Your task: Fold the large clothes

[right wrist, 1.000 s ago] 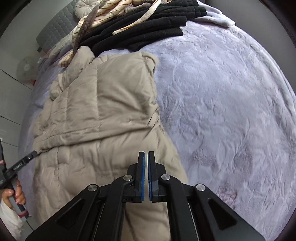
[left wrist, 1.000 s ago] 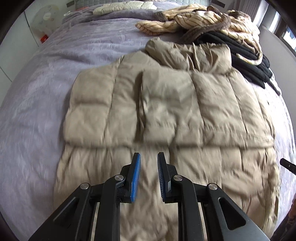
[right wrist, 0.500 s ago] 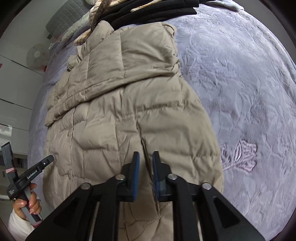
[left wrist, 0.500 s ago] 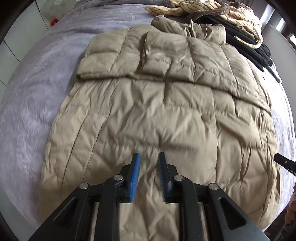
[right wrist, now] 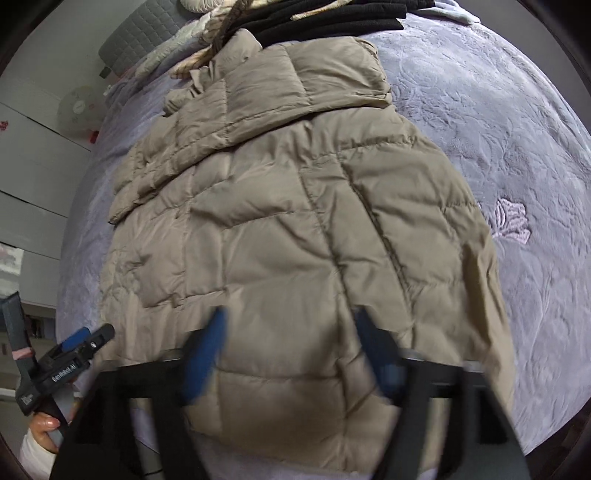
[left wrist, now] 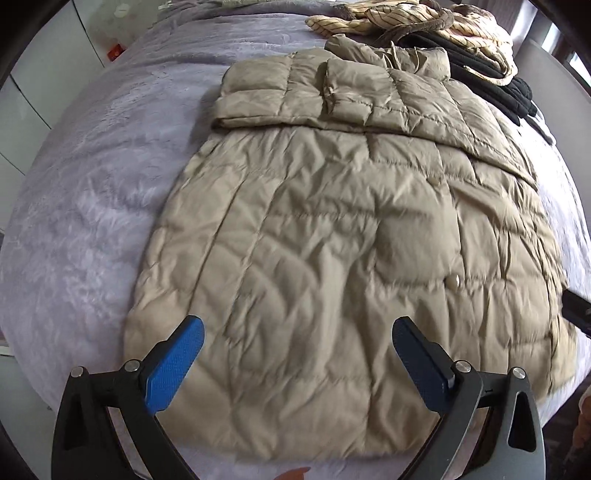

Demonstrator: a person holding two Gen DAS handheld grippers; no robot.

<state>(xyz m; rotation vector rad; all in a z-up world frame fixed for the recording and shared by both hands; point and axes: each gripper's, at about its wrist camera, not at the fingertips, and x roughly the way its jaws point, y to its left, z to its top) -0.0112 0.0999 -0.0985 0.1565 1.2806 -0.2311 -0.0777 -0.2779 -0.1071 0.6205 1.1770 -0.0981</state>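
Both black angular two-finger grippers, left (left wrist: 297,363) and right (right wrist: 291,354): blue textured pads, silver pivot screws; white sleeve (right wrist: 35,456).

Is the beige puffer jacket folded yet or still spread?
Partly folded: the jacket's sleeves lie folded across its chest, but the body lies spread full-length on the bed.

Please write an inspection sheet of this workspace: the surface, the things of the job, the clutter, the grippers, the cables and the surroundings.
Surface: lilac plush bedspread, embossed.
Job's things: beige quilted down coat lying flat, sleeves folded across its upper part.
Clutter: black garments and a cream striped garment heaped beyond the collar.
Grippers: left gripper and right gripper have just been opening; nothing between the jaws, both above the hem.
Cables: nothing seen.
Surroundings: white fan, grey quilted headboard.
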